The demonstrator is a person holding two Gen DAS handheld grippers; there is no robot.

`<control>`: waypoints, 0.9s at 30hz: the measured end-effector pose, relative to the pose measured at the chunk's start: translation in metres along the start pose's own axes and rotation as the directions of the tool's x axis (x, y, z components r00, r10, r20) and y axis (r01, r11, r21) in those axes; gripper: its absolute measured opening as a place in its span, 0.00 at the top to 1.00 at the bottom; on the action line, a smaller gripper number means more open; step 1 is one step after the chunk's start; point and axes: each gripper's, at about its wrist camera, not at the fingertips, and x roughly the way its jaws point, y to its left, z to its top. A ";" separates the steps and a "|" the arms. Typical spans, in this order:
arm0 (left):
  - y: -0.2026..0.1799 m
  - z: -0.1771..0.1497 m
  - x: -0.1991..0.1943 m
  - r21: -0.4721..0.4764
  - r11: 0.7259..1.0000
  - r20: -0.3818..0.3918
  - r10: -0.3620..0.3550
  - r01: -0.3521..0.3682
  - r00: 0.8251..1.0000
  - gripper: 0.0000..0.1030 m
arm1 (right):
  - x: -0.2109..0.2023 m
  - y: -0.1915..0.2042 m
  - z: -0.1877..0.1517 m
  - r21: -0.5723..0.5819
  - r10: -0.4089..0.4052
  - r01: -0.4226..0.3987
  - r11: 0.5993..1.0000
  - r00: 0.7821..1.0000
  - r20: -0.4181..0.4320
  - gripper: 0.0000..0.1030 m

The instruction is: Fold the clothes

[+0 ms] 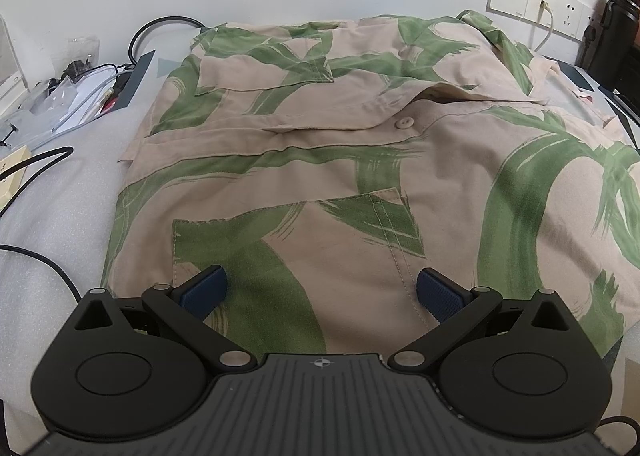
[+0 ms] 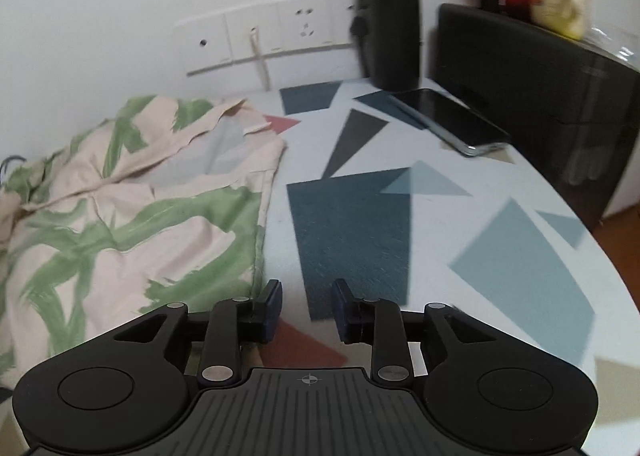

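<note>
- In the left wrist view, our left gripper [image 1: 322,290] has its jaws spread wide, hovering over the near hem of the shirt [image 1: 360,160]. We cannot tell whether its blue pads [image 1: 204,290] touch the cloth, but nothing is clamped between them.
- Between those pads lies a patch pocket [image 1: 248,256] of the shirt, with green brush strokes on tan cloth.
- The shirt lies spread flat across the middle of the desk, its collar toward the right end, with a button [image 1: 405,122] on the front placket farther back.
- In the right wrist view, our right gripper [image 2: 306,306] stands partly open with a narrow gap and nothing between its jaws. It sits above the patterned tablecloth [image 2: 352,232], just beside the shirt's right edge [image 2: 262,216].
- Farther on the right, a phone [image 2: 448,120] lies face up near the desk's back edge, touching nothing of the shirt.
- Behind the phone a black bottle [image 2: 390,16] stands upright beside a black box [image 2: 532,96].
- At the desk's left edge lie cables [image 1: 36,172] and plastic bags [image 1: 68,96].
- On the far wall is a row of sockets [image 1: 536,0].
</note>
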 end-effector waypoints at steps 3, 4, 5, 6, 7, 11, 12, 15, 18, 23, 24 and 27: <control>-0.001 0.000 0.000 -0.006 1.000 -0.003 0.006 -0.006 1.000 0.00 | 0.009 0.011 0.002 -0.043 0.044 -0.044 0.998 0.999 -0.006 0.71; -0.001 0.000 0.000 -0.009 1.000 -0.003 0.008 -0.008 1.000 0.00 | 0.009 0.017 0.001 -0.070 0.063 -0.063 0.996 0.998 -0.004 0.71; -0.001 -0.001 0.000 -0.011 1.000 -0.003 0.010 -0.010 1.000 0.00 | 0.010 0.022 0.001 -0.097 0.082 -0.082 0.992 0.997 -0.002 0.71; -0.001 -0.001 -0.001 -0.014 1.000 -0.001 0.012 -0.012 1.000 0.00 | 0.009 0.027 0.001 -0.125 0.104 -0.103 0.987 0.995 0.000 0.72; -0.001 -0.001 -0.001 -0.016 1.000 0.000 0.013 -0.013 1.000 0.00 | 0.009 0.032 0.000 -0.144 0.121 -0.121 0.982 0.993 -0.008 0.72; -0.001 -0.001 -0.001 -0.017 1.000 0.000 0.014 -0.014 1.000 0.00 | 0.011 0.030 0.001 -0.100 0.152 -0.154 0.983 0.988 -0.031 0.72; -0.001 -0.001 -0.001 -0.017 1.000 0.000 0.014 -0.014 1.000 0.00 | 0.011 0.027 0.002 -0.071 0.160 -0.162 0.984 0.987 -0.032 0.71; -0.001 -0.002 -0.001 -0.017 1.000 0.003 0.014 -0.014 1.000 0.00 | 0.007 0.011 0.005 0.000 0.144 -0.144 0.990 0.990 0.003 0.70; -0.001 -0.002 -0.001 -0.017 1.000 0.004 0.014 -0.014 1.000 0.00 | 0.010 0.001 0.005 0.022 0.114 -0.113 0.993 0.993 -0.014 0.69; -0.001 -0.002 -0.001 -0.018 1.000 0.004 0.014 -0.014 1.000 0.00 | 0.012 0.008 0.000 -0.011 0.156 -0.157 0.988 0.986 -0.051 0.70; -0.001 -0.002 -0.001 -0.018 1.000 0.005 0.014 -0.014 1.000 0.00 | 0.012 0.012 -0.001 -0.025 0.166 -0.168 0.986 0.985 -0.056 0.70; -0.002 -0.003 -0.001 -0.017 1.000 0.007 0.014 -0.014 1.000 0.00 | 0.015 0.022 -0.001 -0.055 0.155 -0.159 0.986 0.986 -0.067 0.71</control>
